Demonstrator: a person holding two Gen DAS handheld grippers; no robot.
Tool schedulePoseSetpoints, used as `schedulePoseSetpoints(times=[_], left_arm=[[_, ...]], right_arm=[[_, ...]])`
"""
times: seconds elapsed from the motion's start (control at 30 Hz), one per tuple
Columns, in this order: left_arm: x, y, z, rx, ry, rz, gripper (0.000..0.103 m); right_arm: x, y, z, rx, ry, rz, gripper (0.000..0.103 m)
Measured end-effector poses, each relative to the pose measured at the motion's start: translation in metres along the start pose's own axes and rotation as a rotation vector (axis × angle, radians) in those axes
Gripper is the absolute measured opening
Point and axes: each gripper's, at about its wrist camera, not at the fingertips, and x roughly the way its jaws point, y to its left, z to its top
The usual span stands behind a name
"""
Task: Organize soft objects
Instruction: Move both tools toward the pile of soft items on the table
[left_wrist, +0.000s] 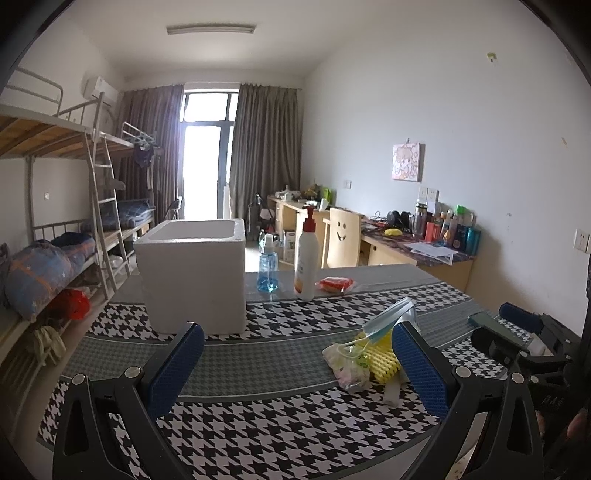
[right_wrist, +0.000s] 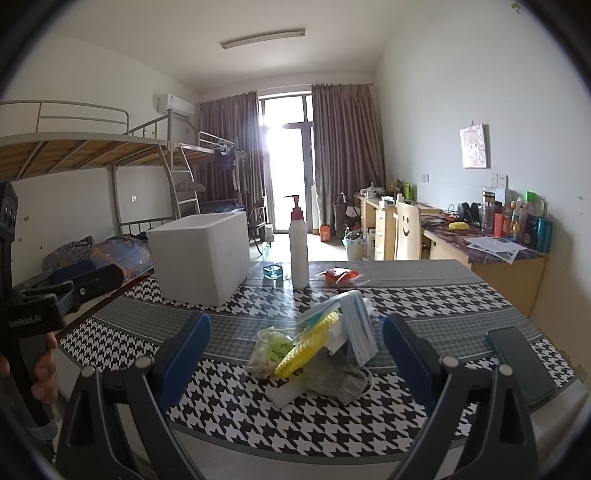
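A small pile of soft things lies on the houndstooth tablecloth (right_wrist: 332, 424): a yellow foam net (right_wrist: 306, 347), a crumpled plastic bag (right_wrist: 267, 350), blue face masks (right_wrist: 354, 325), a grey cloth (right_wrist: 336, 380) and a white foam strip (right_wrist: 288, 393). My right gripper (right_wrist: 297, 354) is open, low over the table, with the pile in front of it between its blue pads (right_wrist: 184, 354). My left gripper (left_wrist: 297, 369) is open too, and the pile (left_wrist: 369, 354) sits just ahead of its right finger (left_wrist: 417, 369). An open white foam box (left_wrist: 195, 273) stands behind at the left.
Behind the pile stand a white pump bottle (right_wrist: 298, 243), a blue spray bottle (left_wrist: 267, 266) and a red packet (right_wrist: 338, 277). A dark phone (right_wrist: 521, 362) lies at the table's right edge. Bunk beds fill the left side, a cluttered desk (right_wrist: 498, 254) the right wall.
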Motion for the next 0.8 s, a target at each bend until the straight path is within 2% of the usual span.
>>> schedulePoseSetpoints(times=[0.47, 0.8], left_arm=[[0.02, -0.005, 0.004, 0.019, 0.029, -0.02, 0.102], [0.043, -0.01, 0.002, 0.016, 0.083, -0.033, 0.102]], right_arm=[[0.016, -0.012, 0.004, 0.017, 0.032, -0.025, 0.096], [0.028, -0.02, 0.005, 0.027, 0.064, -0.042, 0.096]])
